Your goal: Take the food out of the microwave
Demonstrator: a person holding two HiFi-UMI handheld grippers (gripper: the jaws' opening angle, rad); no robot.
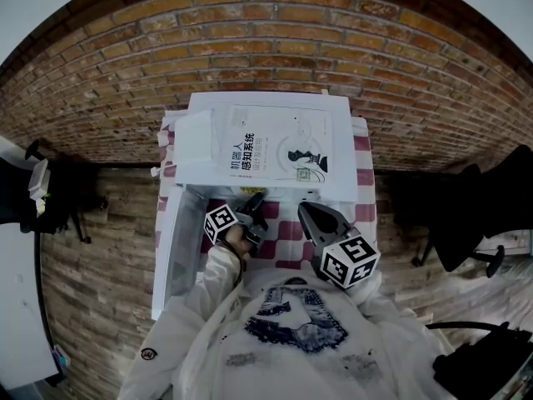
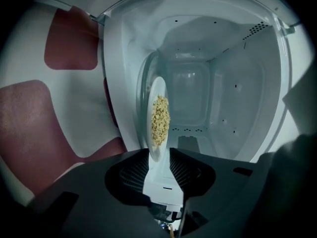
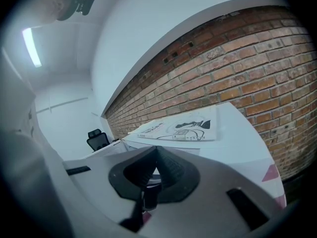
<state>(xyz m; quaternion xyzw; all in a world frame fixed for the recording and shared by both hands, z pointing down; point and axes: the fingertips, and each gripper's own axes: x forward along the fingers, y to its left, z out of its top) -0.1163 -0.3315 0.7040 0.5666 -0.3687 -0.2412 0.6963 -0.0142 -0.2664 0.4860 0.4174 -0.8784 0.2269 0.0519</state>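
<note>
Step in hand: gripping the plate at the microwave mouth; lift-out not yet done.

Left tool (image 2: pixel 158 152): ribbed black pads are clamped on the near rim of the plate (image 2: pixel 154 88), one pad on each face. Right tool (image 3: pixel 156 151): jaws together, nothing between them; it hangs in front of the microwave, at the right of the left tool.

The plate is white, smooth, shallow and oval as seen. The food (image 2: pixel 160 119) is a pale yellow, crumbly, grainy heap at its centre, loose rather than one piece. The plate is just inside the open cavity (image 2: pixel 208 93). It reads on edge in the left gripper view, as does a clear round tray behind it, likely the turntable. I judge the tool is rolled on its side, not the plate tipped.

The cavity is glossy white with rounded corners and small vent holes. The door (image 1: pixel 171 248) is swung out toward the table's near left corner.

The microwave (image 1: pixel 341 152), a white box with a printed leaflet (image 1: pixel 279 144) on top, sits at the far edge of the table (image 1: pixel 364 173), which wears a red-and-white check cloth. Beyond is a rough brick wall (image 1: pixel 266 48).

Next move, as judged: draw the plate straight out toward the near edge, held level and slow, since loose grains would slide. Clear the door, then set it down on the cloth.
</note>
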